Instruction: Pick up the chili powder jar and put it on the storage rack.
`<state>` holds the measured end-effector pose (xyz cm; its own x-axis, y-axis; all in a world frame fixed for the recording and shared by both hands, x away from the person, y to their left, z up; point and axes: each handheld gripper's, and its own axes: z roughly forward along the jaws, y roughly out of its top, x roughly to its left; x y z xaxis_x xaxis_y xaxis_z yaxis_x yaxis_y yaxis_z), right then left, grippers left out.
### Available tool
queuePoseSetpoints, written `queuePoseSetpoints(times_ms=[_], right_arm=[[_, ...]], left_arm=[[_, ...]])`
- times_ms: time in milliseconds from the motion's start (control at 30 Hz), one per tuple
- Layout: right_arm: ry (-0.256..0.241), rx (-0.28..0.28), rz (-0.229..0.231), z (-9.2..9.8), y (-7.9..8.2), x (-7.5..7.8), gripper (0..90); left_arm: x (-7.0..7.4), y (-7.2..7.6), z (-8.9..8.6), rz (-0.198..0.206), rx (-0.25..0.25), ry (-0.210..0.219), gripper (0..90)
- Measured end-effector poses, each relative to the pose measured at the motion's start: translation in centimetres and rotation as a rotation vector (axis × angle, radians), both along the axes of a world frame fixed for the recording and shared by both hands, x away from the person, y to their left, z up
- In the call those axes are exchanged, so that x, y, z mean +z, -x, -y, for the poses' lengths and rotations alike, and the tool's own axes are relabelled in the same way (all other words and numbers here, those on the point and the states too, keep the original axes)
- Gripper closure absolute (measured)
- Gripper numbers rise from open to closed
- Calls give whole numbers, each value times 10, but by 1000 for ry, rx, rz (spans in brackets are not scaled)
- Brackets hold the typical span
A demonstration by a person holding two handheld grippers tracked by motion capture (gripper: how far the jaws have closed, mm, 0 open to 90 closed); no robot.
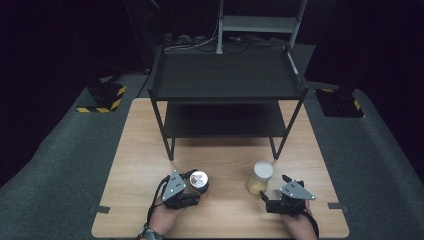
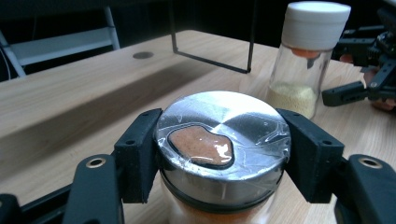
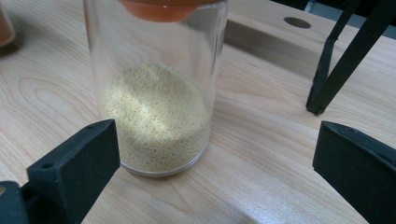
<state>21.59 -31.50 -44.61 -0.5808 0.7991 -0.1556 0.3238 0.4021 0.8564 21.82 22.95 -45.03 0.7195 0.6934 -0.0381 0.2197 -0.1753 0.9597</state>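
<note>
A jar with a shiny metal lid (image 2: pixel 223 140) holds an orange-brown powder; my left gripper (image 2: pixel 223 161) is shut on it just under the lid. From above, that silver-lidded jar (image 1: pixel 199 179) stands at the table's front left with the left gripper (image 1: pixel 192 192) around it. A clear jar with a white cap (image 1: pixel 261 177) holds pale yellow grains (image 3: pixel 159 116) and stands upright at the front right. My right gripper (image 1: pixel 274 187) is open just in front of it, jaws wide apart and not touching the glass (image 3: pixel 154 70).
A black two-tier metal shelf rack (image 1: pixel 227 80) stands at the back of the wooden table (image 1: pixel 140 150); one of its legs (image 3: pixel 336 60) lies close behind the white-capped jar. A bare strip of table runs between the two jars.
</note>
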Motion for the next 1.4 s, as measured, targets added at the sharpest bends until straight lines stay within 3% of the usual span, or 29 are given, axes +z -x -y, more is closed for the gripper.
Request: queuePoseSetpoints(times_ms=[233, 533, 800, 1400], right_arm=[[3, 1, -2, 0, 0, 0, 0], [9, 2, -9, -1, -1, 1, 1], [2, 2, -7, 0, -1, 1, 1], [-5, 2, -12, 1, -2, 1, 1]], left_arm=[[12, 2, -4, 9, 11, 22, 349], [35, 4, -5, 64, 18, 30, 349], [51, 4, -5, 79, 33, 51, 348], [95, -3, -18, 136, 73, 98, 348]])
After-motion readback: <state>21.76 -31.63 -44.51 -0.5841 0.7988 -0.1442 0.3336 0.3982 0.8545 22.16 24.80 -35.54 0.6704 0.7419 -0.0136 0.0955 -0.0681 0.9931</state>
